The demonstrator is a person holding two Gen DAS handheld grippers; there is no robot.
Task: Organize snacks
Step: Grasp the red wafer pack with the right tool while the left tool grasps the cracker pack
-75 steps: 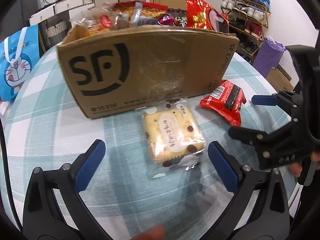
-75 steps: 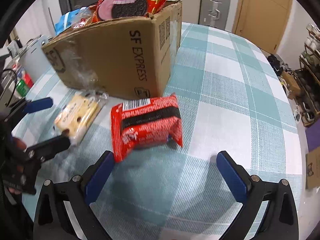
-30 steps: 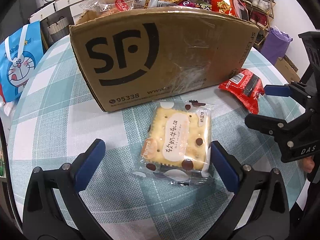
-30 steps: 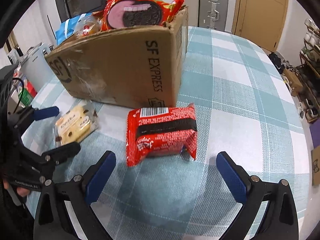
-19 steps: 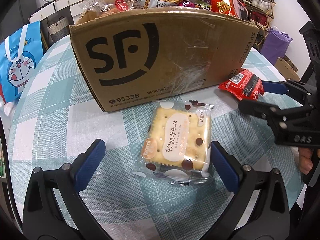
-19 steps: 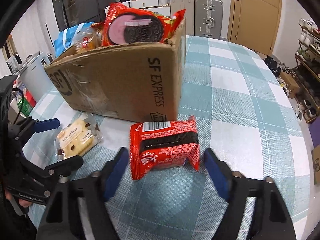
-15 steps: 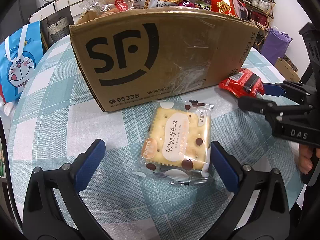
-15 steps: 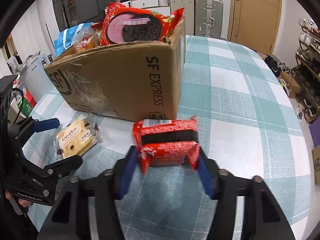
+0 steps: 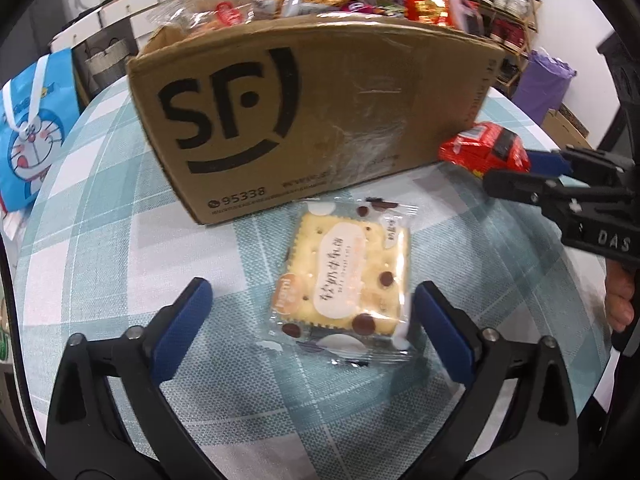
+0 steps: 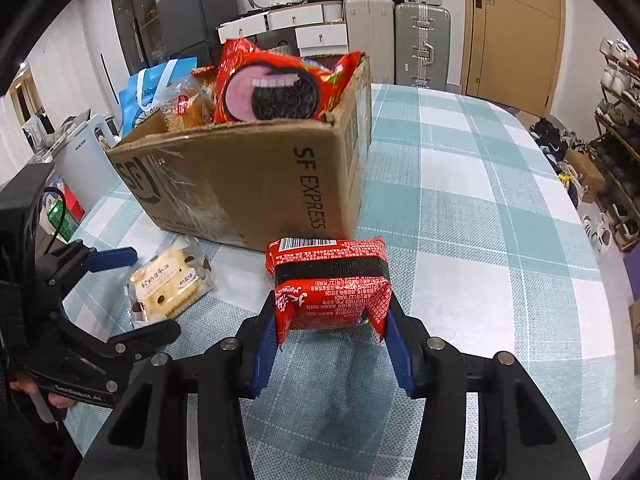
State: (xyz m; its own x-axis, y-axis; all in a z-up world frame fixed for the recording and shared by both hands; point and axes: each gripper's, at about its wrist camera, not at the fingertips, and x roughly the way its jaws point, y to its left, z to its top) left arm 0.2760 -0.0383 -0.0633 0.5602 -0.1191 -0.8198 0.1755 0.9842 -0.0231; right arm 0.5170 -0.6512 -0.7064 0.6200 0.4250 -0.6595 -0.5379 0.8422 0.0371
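Bright, even indoor light. Soft shadows fall on the tablecloth [image 10: 460,216]. Fisheye bending and dark corners frame both views. The cardboard box [image 9: 320,120] looks slightly blurred.

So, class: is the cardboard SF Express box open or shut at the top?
Open. The SF Express box has no flaps over its top, and snack packets, including an Oreo bag, stick up above its rim.

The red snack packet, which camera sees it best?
The right wrist view: the red snack packet fills the middle, squeezed between the right gripper fingers. The left wrist view catches only a small piece at its right side.
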